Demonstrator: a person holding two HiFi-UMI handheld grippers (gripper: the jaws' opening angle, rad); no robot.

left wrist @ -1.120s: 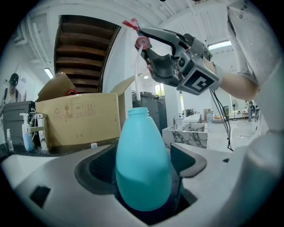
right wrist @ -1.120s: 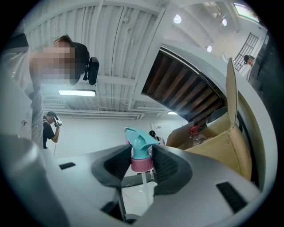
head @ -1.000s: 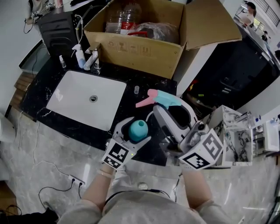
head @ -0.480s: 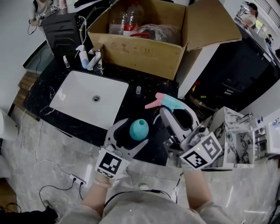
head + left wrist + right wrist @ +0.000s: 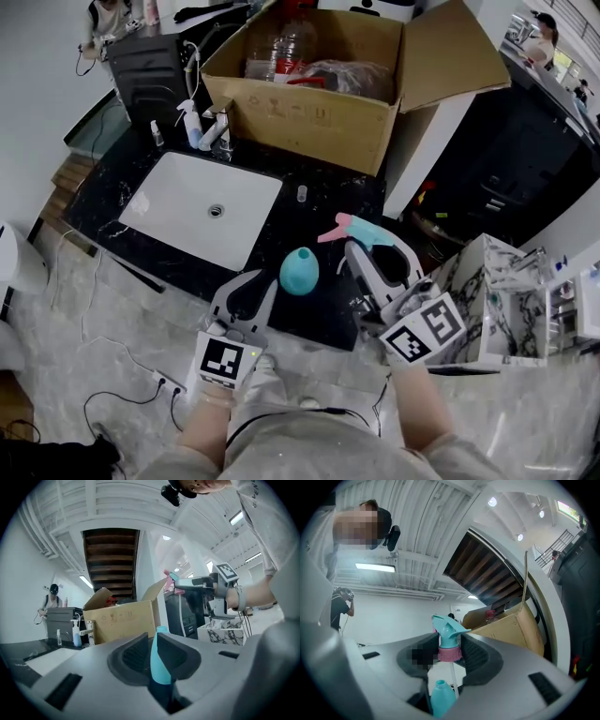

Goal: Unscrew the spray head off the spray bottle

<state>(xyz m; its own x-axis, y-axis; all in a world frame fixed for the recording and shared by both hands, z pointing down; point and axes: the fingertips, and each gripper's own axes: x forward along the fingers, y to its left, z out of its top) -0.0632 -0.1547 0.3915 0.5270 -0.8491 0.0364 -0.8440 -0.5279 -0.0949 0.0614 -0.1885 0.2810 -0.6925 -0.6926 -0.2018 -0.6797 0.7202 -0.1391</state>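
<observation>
1. Plainly holds the spray head off the bottle and clear of it; teal body, pink trigger, pink collar.
2. Clamps the right gripper on that pink collar, one pad to each side, with the thin dip tube hanging below the jaws.
3. Shows the bottle's open neck low in the right gripper view, under the head and apart from it.
4. As for the bottle: stands upright on the black counter, near the front edge, between the two grippers in the head view.
5. Points the left gripper at the bottle from just short of it, apart as far as the head view tells.
6. Has just been closing the left jaws, which are now nearly together with only a narrow slot left and nothing pressed between the pads; frames the bottle through that slot in the left gripper view.
7. Left of the bottle, sunk in the same counter: white sink, with a tap and small bottles at its far rim.
8. Between spray head and box, on the counter: small clear vial.
9. Beyond, at the back of the counter: open cardboard box, flaps up, with clear plastic bottles and a bag inside.
</observation>
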